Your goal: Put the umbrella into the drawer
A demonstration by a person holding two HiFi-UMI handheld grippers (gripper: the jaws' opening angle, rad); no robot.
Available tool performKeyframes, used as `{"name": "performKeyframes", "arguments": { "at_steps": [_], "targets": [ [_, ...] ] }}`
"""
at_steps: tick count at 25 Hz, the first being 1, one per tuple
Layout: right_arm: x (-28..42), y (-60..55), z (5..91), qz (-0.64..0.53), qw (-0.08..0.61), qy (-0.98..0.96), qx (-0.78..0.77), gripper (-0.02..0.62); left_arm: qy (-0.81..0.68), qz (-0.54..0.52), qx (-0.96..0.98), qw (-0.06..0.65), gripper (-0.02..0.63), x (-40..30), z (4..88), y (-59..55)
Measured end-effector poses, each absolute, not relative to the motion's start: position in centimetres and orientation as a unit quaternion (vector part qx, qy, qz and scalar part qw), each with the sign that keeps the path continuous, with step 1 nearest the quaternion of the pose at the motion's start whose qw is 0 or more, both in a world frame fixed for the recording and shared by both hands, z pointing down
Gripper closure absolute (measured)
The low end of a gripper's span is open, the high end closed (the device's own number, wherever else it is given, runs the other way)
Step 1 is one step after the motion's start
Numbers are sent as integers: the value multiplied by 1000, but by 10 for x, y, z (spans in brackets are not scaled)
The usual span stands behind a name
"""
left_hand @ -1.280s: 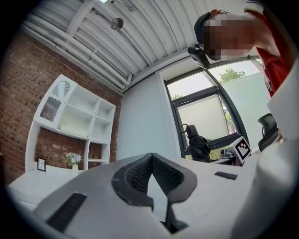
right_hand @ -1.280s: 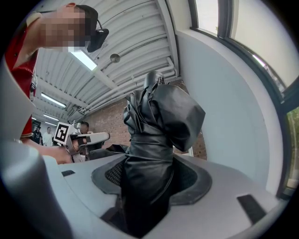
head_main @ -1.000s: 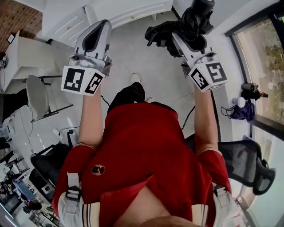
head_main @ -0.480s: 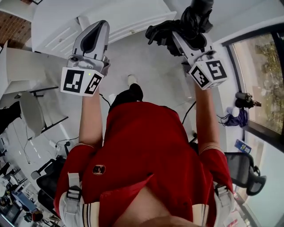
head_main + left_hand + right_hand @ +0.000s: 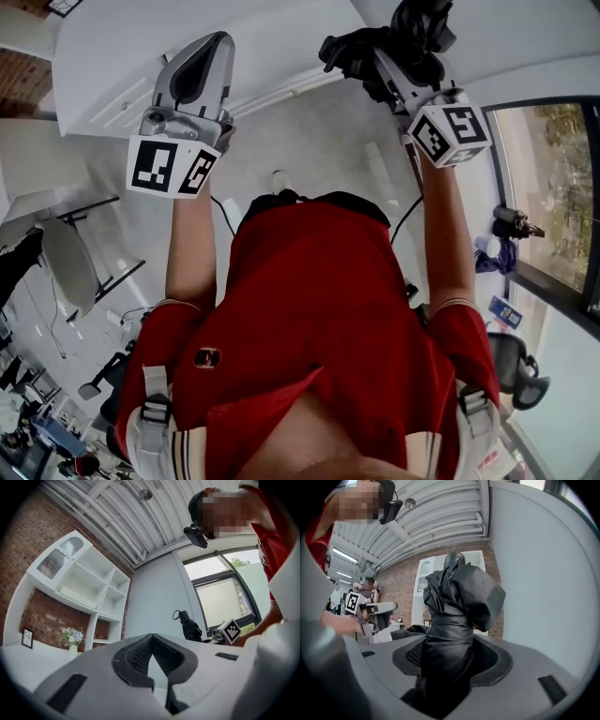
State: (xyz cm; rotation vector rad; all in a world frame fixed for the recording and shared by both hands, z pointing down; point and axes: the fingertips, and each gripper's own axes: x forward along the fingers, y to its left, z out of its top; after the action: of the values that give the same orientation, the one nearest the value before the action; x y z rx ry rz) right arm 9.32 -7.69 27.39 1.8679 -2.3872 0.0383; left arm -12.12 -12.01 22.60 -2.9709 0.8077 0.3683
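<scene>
A folded black umbrella [image 5: 398,42] is held upright at the top right of the head view, with my right gripper [image 5: 382,64] shut on its lower part. In the right gripper view the umbrella [image 5: 457,611] fills the gap between the jaws of my right gripper [image 5: 445,667]. My left gripper [image 5: 212,49] is raised at the upper left, shut with nothing in it; in its own view my left gripper [image 5: 150,641] has its pads meeting. A white cabinet [image 5: 141,56] with drawer fronts lies just beyond both grippers. Whether a drawer stands open cannot be told.
A window [image 5: 553,197] runs along the right, with a black office chair [image 5: 521,371] below it. A white chair [image 5: 64,262] stands at the left. The left gripper view holds white wall shelves [image 5: 89,585] and a vase of flowers [image 5: 71,637] against brick.
The white cabinet has slid down into view and now fills the top, so both grippers sit closer to it. The right gripper still holds the umbrella; the left stays shut.
</scene>
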Motion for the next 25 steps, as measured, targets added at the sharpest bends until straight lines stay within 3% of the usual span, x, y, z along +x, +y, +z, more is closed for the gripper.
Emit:
{"name": "performKeyframes", "arguments": {
  "at_steps": [25],
  "targets": [
    [162,-256,428,97,228,-832,496,348,384,79,-920,-4,601,-91,251,-208]
  ]
}}
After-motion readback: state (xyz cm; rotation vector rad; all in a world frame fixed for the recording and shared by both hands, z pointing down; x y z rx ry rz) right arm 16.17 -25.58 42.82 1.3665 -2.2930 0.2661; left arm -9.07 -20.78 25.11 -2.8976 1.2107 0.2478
